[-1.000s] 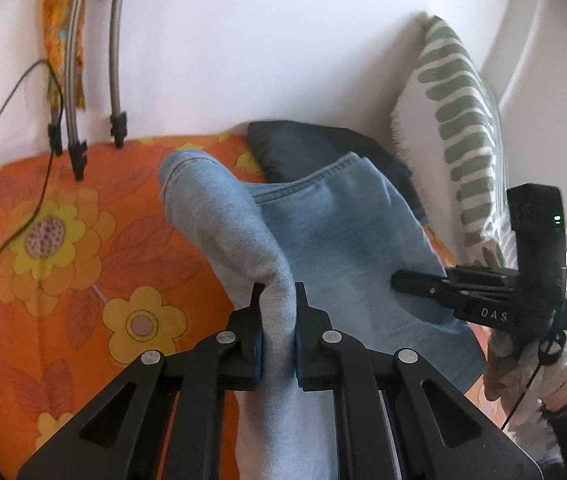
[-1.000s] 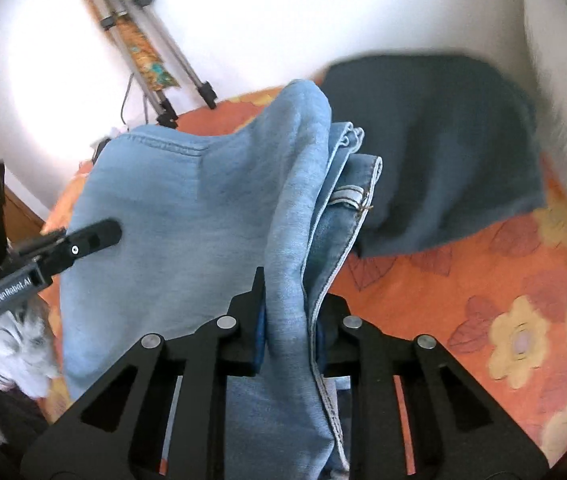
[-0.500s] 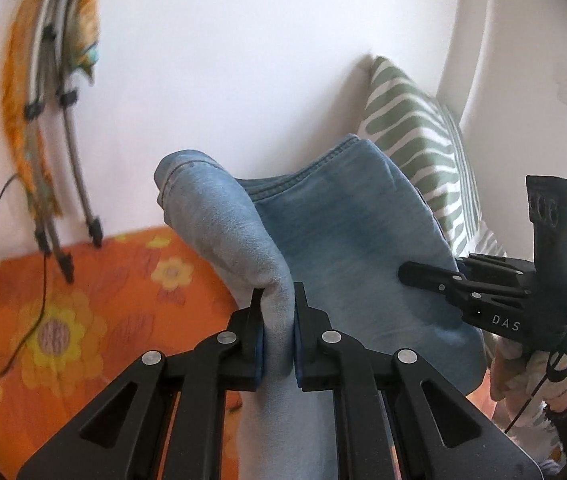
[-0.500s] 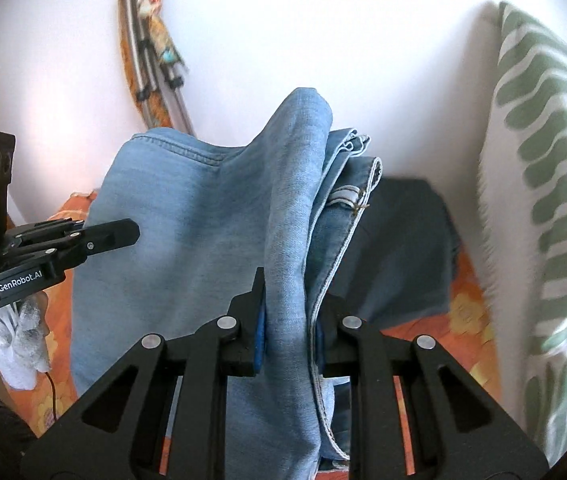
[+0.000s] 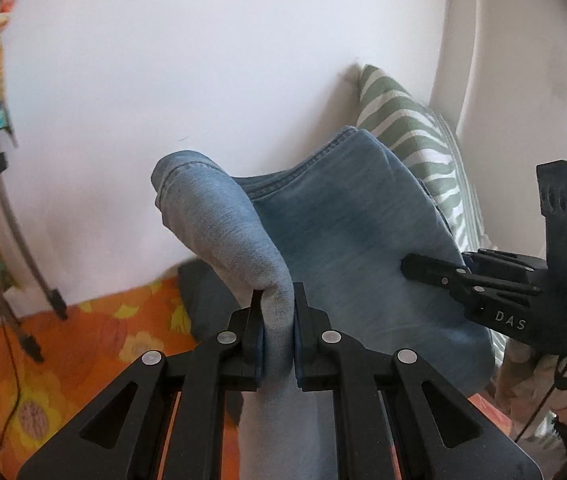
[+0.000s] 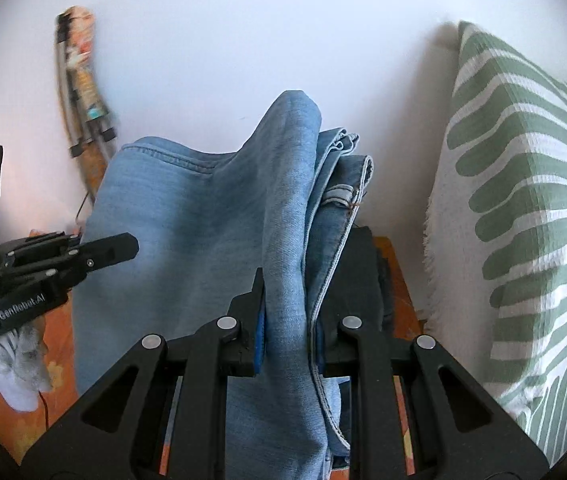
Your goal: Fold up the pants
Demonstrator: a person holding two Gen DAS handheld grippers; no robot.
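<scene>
The light blue jeans [image 5: 347, 240] hang folded between my two grippers, lifted above the orange flowered bedspread [image 5: 95, 344]. My left gripper [image 5: 277, 300] is shut on one folded edge of the jeans. My right gripper [image 6: 289, 284] is shut on the other edge, where several denim layers and a hem [image 6: 339, 192] bunch together. The right gripper also shows at the right of the left wrist view [image 5: 415, 266]. The left gripper shows at the left of the right wrist view [image 6: 125, 246].
A dark blue folded garment [image 6: 357, 280] lies on the bedspread behind the jeans. A green-and-white striped pillow [image 6: 523, 220] leans against the white wall at the right. Tripod legs [image 5: 39, 280] and a cable stand at the left.
Both grippers have lifted the jeans higher off the bedspread and tilted up toward the wall. The bedspread has dropped lower in both views. The grips have not changed.
</scene>
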